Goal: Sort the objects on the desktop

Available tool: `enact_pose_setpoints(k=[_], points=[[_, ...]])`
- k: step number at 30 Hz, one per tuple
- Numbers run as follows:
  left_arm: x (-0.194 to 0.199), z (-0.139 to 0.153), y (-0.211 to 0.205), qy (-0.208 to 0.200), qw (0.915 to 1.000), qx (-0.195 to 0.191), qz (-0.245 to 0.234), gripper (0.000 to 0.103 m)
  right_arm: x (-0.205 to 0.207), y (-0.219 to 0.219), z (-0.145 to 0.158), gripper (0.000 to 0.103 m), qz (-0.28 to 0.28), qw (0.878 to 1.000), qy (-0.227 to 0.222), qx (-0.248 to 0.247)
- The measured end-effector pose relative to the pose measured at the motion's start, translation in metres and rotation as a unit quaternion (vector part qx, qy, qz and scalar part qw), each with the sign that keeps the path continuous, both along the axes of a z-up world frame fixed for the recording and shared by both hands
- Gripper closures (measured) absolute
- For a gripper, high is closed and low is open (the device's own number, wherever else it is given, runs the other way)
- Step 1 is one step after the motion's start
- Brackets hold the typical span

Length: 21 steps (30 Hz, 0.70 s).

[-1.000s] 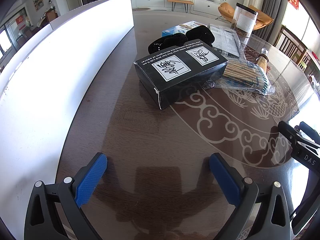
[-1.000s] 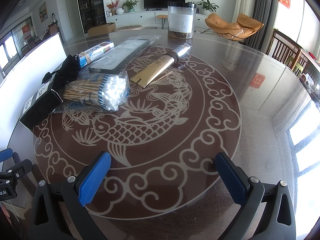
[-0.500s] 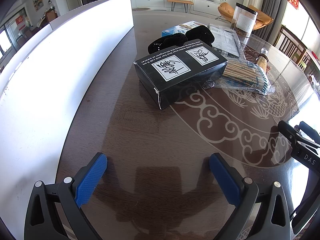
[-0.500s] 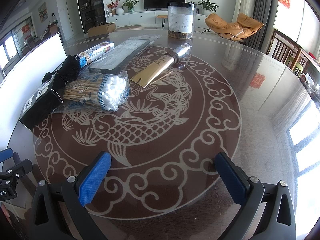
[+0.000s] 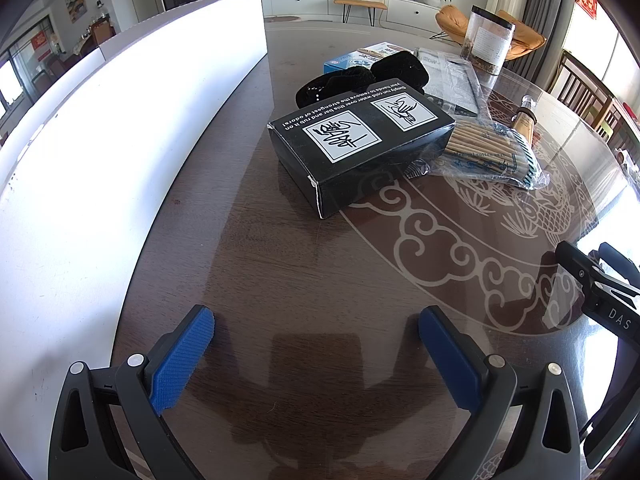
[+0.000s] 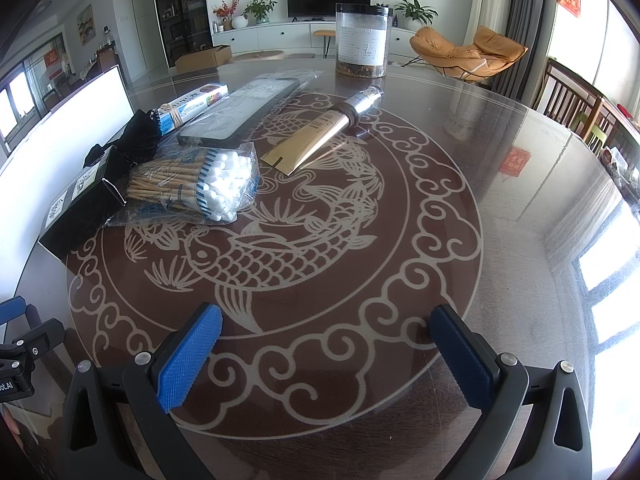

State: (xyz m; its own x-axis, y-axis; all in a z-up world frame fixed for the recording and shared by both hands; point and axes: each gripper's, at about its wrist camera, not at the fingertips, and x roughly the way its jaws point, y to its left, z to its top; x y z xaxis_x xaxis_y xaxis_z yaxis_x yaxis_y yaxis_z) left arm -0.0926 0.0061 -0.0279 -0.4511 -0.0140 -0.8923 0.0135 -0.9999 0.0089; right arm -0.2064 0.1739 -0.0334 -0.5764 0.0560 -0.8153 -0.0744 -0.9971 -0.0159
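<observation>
fingers [image 5: 182, 362] of the left gripper [image 5: 316, 354] and of the right gripper [image 6: 326, 356] spread wide, both empty, low over the near tabletop [image 6: 520, 184]. black box [image 5: 360, 142], cotton swab bag [image 6: 196, 186], gold tube [image 6: 324, 130] and jar [image 6: 362, 40] lie clustered far left, well apart from both grippers, likely awaiting sorting.

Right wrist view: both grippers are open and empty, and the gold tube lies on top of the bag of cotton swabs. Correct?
Not quite. The right wrist view shows the gold tube flat on the table glass beside the bag of cotton swabs, not on it. Right gripper and left gripper are indeed open and empty.
</observation>
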Motion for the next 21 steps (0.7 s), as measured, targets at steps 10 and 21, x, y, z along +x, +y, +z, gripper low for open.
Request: enact_pose_setpoints(k=[10, 21], points=[[-0.0001, -0.0005, -0.0011, 0.000, 1.0000, 0.000, 0.000, 0.000, 0.0004, -0.0003, 0.0002, 0.000, 0.000, 1.000, 0.000, 0.000], [-0.0007, -0.0006, -0.0026, 0.001, 1.0000, 0.000, -0.001, 0.000, 0.0004, -0.0003, 0.0002, 0.000, 0.000, 1.000, 0.000, 0.000]])
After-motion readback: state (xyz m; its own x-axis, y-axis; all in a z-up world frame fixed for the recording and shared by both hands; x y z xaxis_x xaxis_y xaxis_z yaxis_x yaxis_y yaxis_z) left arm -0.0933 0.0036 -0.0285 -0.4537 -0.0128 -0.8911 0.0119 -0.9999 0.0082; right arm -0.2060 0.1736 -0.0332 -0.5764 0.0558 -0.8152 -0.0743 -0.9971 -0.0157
